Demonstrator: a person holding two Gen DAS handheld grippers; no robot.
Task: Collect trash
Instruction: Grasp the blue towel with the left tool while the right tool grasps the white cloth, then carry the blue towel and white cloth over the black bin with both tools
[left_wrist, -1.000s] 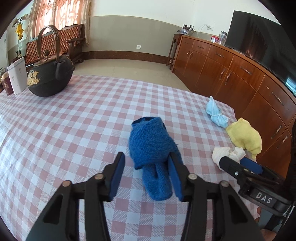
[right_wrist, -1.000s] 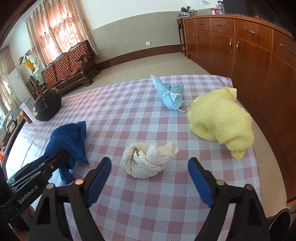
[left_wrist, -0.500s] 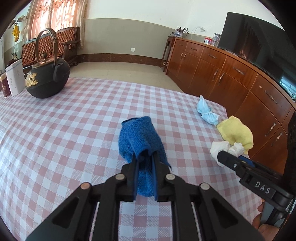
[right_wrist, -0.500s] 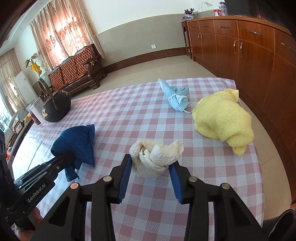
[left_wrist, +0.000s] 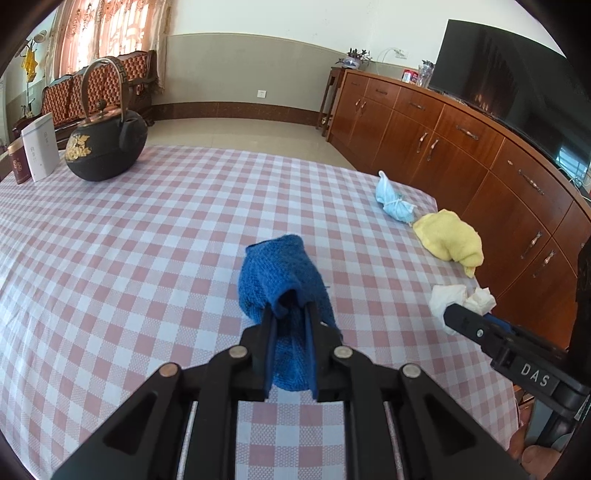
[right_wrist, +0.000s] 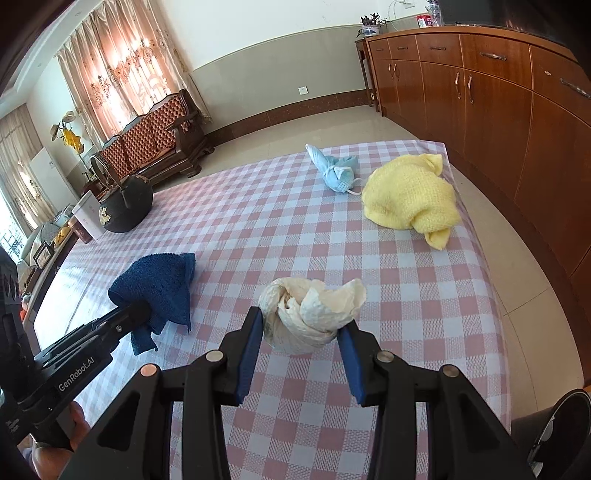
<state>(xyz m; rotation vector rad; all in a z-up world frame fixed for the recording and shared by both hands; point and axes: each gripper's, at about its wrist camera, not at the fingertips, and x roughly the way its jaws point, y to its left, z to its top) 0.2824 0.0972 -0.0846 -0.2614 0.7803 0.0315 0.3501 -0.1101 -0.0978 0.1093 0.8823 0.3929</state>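
on the checked surface (left_wrist: 110, 258), both claws, apart a second ago, are now clamped: the left claw (left_wrist: 290, 314) on the blue cloth (left_wrist: 280, 273) at six o'clock, the right claw (right_wrist: 301, 332) on the crumpled paper (right_wrist: 310, 314). both pieces are judged ready for lifting.

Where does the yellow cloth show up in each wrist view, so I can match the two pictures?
Left wrist: yellow cloth lies at the right, near the table's far edge, beyond the white crumpled paper.
Right wrist: yellow cloth lies upper right, by the table edge next to the wooden cabinets.
Shared landmark: the light blue bundle, just beside the yellow cloth in both views.
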